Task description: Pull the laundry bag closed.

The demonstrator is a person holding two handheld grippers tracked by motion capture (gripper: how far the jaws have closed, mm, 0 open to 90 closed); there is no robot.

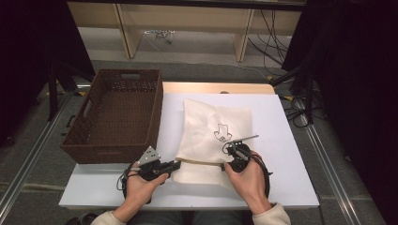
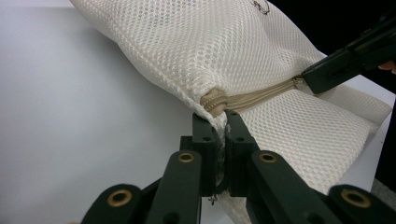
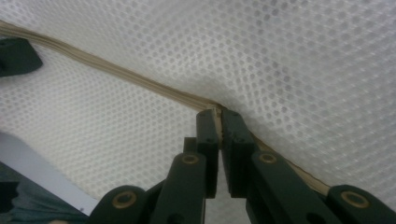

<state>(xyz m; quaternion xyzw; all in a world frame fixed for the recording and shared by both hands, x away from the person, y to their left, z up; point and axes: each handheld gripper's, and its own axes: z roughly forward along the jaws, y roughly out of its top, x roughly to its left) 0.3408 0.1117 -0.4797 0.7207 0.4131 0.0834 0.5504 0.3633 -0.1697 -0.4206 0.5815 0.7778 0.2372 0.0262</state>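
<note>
On a white table [image 1: 281, 140], the left gripper [image 2: 219, 126] pinches the mesh bag [image 1: 213, 136] corner; the right gripper [image 3: 218, 116] clamps the zipper [image 3: 116, 72] pull. Next, likely sliding it along steadily.

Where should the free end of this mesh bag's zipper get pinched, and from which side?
Grip the beige zipper tape, coming from the table's near edge. The tape is a firm ridge across the soft mesh bag; both hand-held grippers, left and right, already pinch it there.
</note>
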